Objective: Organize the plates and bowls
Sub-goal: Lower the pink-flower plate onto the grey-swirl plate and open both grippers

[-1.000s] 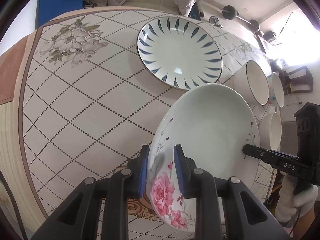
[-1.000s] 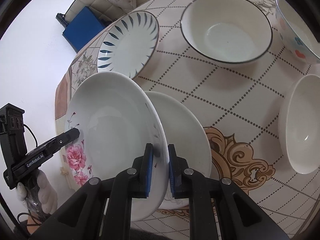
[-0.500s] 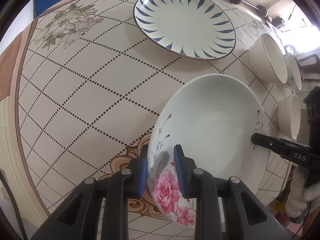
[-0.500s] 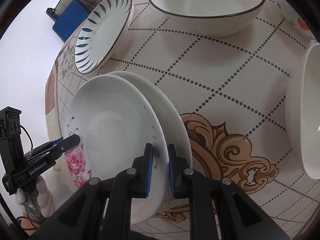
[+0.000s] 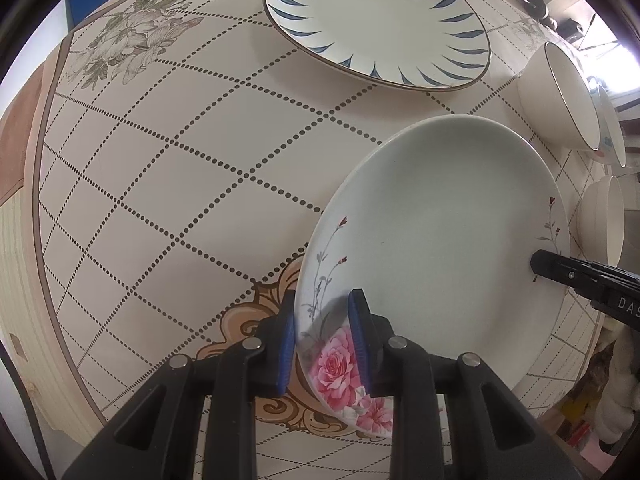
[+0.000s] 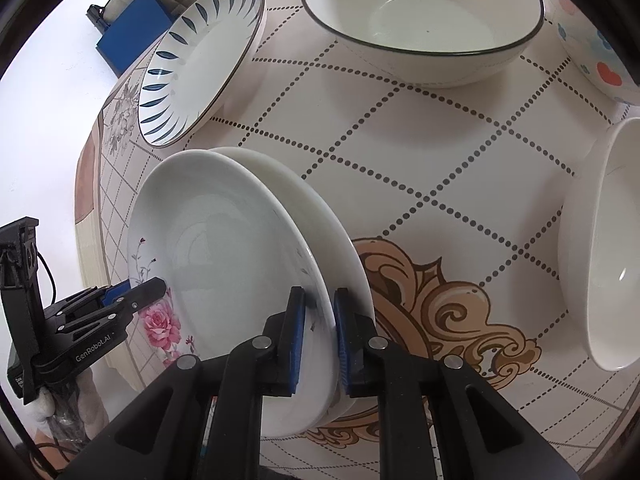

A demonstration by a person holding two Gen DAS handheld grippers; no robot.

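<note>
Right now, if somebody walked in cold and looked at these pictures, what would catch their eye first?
First, the rose plate, pinched at opposite rims by the left gripper and the right gripper, over a plain white plate on the patterned table. Next, the blue-leaf plate lying beyond it, with the dark-rimmed bowl farther right.

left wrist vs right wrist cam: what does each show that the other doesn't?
Left wrist only: the rose plate seen alone, nothing showing beneath it.
Right wrist only: a plain white plate under it, and the interior of the dark-rimmed bowl.
Both: the left gripper and right gripper shut on the rose plate's opposite rims, plus the blue-leaf plate.
</note>
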